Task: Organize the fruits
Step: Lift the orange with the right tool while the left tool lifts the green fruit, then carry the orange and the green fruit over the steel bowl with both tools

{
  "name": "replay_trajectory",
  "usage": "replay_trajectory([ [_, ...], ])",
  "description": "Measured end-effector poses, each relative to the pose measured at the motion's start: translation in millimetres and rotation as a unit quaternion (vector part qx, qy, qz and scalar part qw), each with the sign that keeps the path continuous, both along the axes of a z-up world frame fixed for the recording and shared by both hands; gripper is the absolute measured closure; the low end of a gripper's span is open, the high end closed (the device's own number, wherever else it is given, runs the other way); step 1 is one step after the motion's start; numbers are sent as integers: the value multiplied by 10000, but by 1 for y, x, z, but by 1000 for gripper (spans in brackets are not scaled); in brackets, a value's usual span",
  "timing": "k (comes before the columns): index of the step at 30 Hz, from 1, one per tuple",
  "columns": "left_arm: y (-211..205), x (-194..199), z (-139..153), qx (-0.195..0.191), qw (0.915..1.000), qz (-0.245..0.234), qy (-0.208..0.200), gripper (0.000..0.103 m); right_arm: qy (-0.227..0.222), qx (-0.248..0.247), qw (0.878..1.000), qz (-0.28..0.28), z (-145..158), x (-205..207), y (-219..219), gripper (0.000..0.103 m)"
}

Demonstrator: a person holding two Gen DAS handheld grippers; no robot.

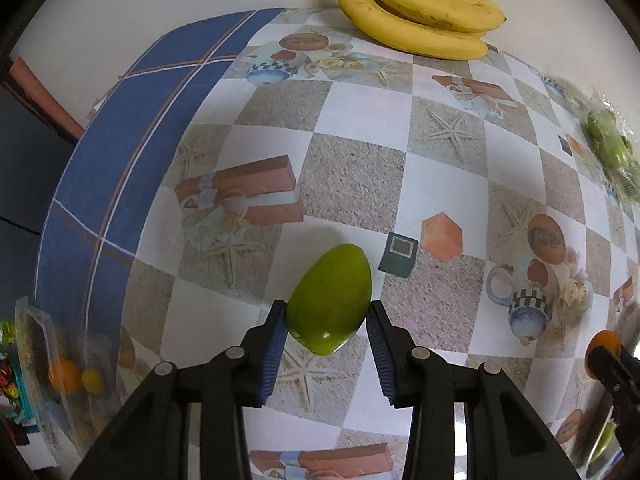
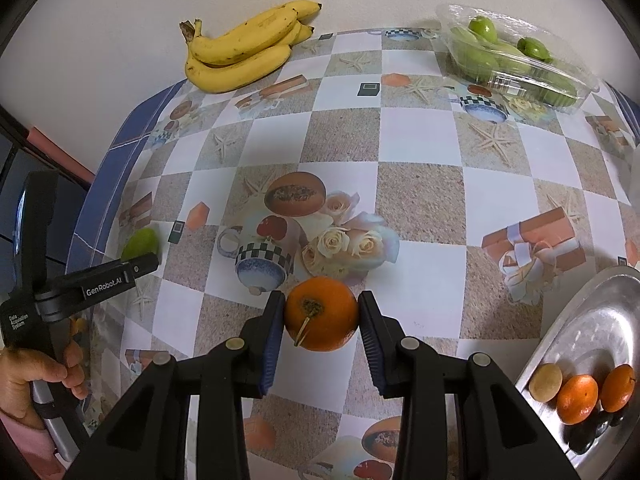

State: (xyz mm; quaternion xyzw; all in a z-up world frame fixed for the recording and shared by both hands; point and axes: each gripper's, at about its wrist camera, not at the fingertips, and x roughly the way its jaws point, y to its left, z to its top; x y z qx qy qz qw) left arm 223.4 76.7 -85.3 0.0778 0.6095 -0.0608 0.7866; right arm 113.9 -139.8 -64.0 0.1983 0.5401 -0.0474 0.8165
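A green oval fruit (image 1: 330,300) sits between the blue pads of my left gripper (image 1: 327,309), and both pads touch its sides just above the checked tablecloth (image 1: 360,168). In the right wrist view that same green fruit (image 2: 140,242) shows at the table's left edge, under the left gripper (image 2: 136,268) held by a hand. My right gripper (image 2: 320,300) is shut on an orange (image 2: 322,316) with its stem end facing the camera. That orange (image 1: 602,344) also peeks in at the left wrist view's right edge.
A bunch of bananas (image 2: 244,48) lies at the back by the wall. A clear plastic box (image 2: 516,56) of green fruits stands at the back right. A metal tray (image 2: 600,312) at the front right holds two oranges and a yellowish fruit. The table's blue border (image 1: 100,184) runs along the left.
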Motion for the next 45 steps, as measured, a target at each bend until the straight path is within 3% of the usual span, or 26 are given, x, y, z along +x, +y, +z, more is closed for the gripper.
replay_trajectory([
  [13,-19,-47,27,-449,9989,82,-75,60,-15,41,10000,-30,11,-26,1,65],
  [28,-59,-97,51,-624,9978,67,-229,60,-151,73,9998,-71,28,-79,1,65],
  [45,-101,-170,83,-937,9930,-181,-695,60,-172,-376,9988,-272,39,-148,-9,65],
])
